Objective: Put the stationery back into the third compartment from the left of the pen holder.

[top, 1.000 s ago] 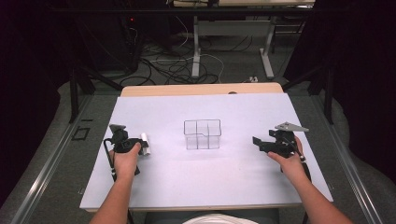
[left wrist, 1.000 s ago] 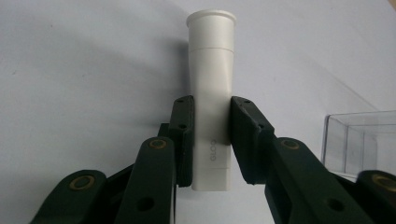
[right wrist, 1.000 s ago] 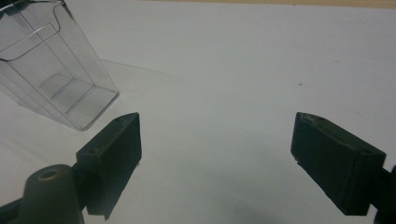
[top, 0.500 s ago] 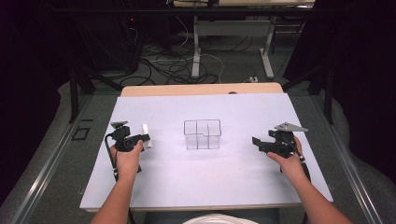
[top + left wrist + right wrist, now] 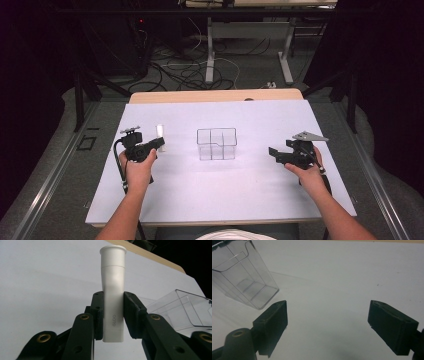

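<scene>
The clear divided container (image 5: 216, 144) stands mid-table between the left gripper (image 5: 159, 144), clenched on a white tube (image 5: 113, 297), and the right gripper (image 5: 273, 152), its jaws released.

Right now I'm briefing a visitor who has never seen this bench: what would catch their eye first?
Probably the white glue tube, clamped upright between the pads of the left gripper at the table's left side. Next, the clear divided box standing mid-table on the white table sheet, and the right gripper at the right, jaws wide open with nothing between them.
</scene>
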The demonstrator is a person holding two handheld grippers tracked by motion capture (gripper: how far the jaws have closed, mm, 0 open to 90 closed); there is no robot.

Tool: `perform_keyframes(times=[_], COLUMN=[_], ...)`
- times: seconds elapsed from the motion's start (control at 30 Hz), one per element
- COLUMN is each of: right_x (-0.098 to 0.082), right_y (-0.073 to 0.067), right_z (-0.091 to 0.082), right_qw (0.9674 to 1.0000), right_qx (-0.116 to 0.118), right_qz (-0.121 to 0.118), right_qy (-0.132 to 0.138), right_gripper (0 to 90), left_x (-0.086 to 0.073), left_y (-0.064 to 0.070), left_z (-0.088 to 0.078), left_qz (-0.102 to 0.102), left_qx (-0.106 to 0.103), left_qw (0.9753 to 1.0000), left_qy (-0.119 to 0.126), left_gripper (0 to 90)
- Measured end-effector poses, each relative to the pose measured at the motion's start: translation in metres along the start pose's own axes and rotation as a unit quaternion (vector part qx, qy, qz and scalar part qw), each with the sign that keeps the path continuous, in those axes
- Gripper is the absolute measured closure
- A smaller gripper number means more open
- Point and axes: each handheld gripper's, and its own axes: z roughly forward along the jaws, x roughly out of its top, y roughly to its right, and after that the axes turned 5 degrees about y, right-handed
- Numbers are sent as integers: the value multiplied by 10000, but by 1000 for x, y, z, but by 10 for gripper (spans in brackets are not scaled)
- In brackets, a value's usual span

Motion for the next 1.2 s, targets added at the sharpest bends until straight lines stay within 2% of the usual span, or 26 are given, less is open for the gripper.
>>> perform_keyframes(times=[0.07, 0.37, 0.5, 0.57, 0.67, 0.9, 0.97, 1.13, 1.2], right_x=[0, 3, 9, 11, 15, 31, 36, 50, 56], right_y=[-2, -10, -14, -17, -22, -35, -40, -52, -57], right_z=[0, 2, 2, 2, 2, 4, 5, 14, 16], right_qw=[10000, 9998, 9995, 9989, 9988, 9981, 9975, 9946, 9937], right_qx=[9, 175, 211, 258, 320, 532, 628, 858, 930], right_qz=[68, 64, 248, 397, 378, 284, 286, 523, 583], right_qy=[-23, 0, 48, 34, 45, 134, 138, 258, 224], right_gripper=[158, 155, 153, 152, 151, 151, 152, 164, 179], left_x=[0, -1, -2, -2, -4, -5, -6, -6, -5], left_y=[3, 22, 32, 37, 45, 63, 67, 78, 82], left_z=[-1, -4, -4, -5, -3, 0, 1, 4, 5], left_qz=[60, 280, 418, 480, 588, 818, 828, 884, 896], left_qx=[-49, -261, -371, -447, -504, -658, -690, -788, -846], left_qw=[10000, 9992, 9982, 9977, 9967, 9943, 9940, 9927, 9921], left_qy=[31, 139, 223, 190, 262, 188, 199, 242, 236], left_gripper=[714, 714, 714, 714, 714, 714, 714, 714, 714])
